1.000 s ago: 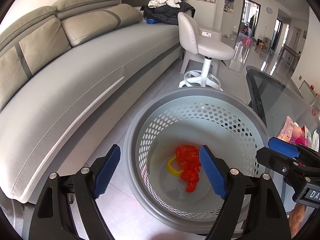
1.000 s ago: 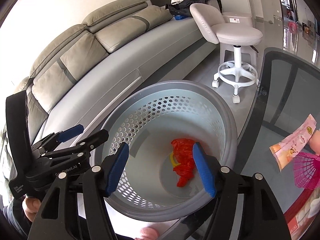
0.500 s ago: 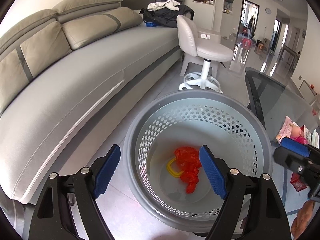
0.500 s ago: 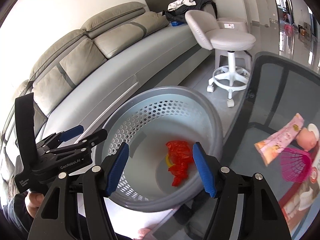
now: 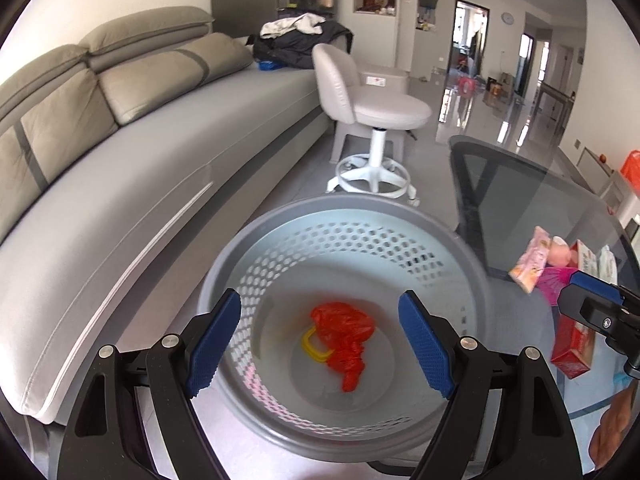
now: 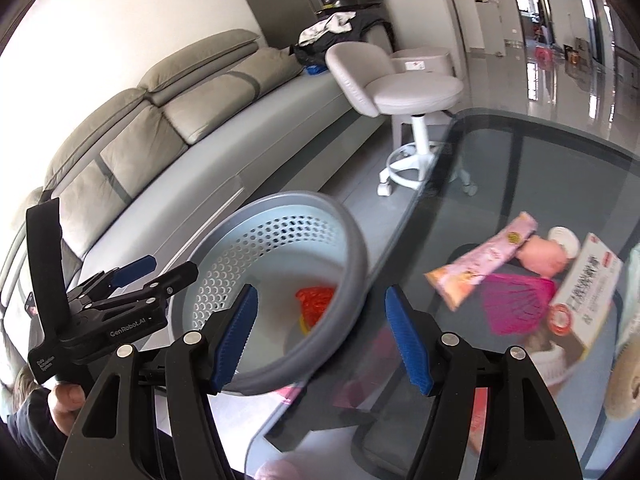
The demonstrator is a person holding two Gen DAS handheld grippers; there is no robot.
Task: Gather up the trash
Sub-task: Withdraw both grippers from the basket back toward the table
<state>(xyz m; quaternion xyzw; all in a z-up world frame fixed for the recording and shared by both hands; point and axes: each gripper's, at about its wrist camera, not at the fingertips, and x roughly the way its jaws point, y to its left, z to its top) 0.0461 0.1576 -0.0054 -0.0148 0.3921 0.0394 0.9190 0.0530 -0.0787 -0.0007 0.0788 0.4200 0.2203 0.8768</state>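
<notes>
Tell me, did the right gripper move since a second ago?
Yes. The right gripper swung away from the basket toward the glass table; the basket now sits further left in its view, with more table clutter showing.

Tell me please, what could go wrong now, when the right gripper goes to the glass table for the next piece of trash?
1. The pink wrapper lies flat on the glass table; the open right gripper might slide over it or knock the glass.
2. The wrapper touches a doll and a pink fan, so the wrong item may be pinched too.
3. The basket stands close against the table edge; a careless swing could tip it.
</notes>
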